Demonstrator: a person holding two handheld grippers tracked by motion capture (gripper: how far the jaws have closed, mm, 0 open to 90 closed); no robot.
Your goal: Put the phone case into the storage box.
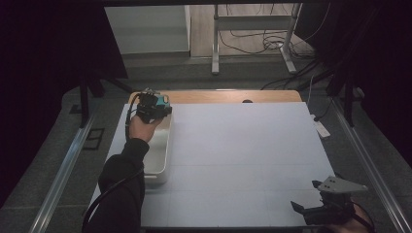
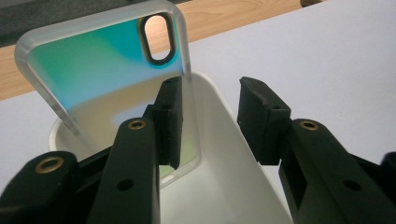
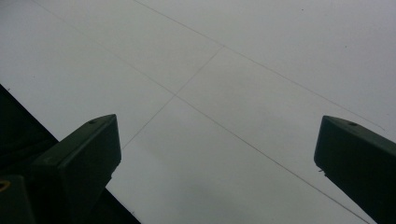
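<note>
A clear phone case (image 2: 102,70) with a teal-to-yellow sheen and an oval camera hole stands tilted in the far end of a white oblong tray (image 2: 219,140). My left gripper (image 2: 210,93) is open. The case's right edge lies between the jaws, close to the left pad (image 2: 170,121), and neither pad presses on it. In the high view the left gripper (image 1: 154,103) hovers over the tray's (image 1: 159,160) far end, with the teal case (image 1: 163,100) just beyond it. My right gripper (image 1: 303,201) rests at the front right of the table, jaws wide apart over bare white surface (image 3: 217,121).
A white mat (image 1: 243,145) covers most of the wooden table (image 1: 228,96). A small dark object (image 1: 247,101) lies at the far edge. Beyond the table are a metal stand (image 1: 252,43) and floor cables. Metal rails (image 1: 63,170) run along both sides.
</note>
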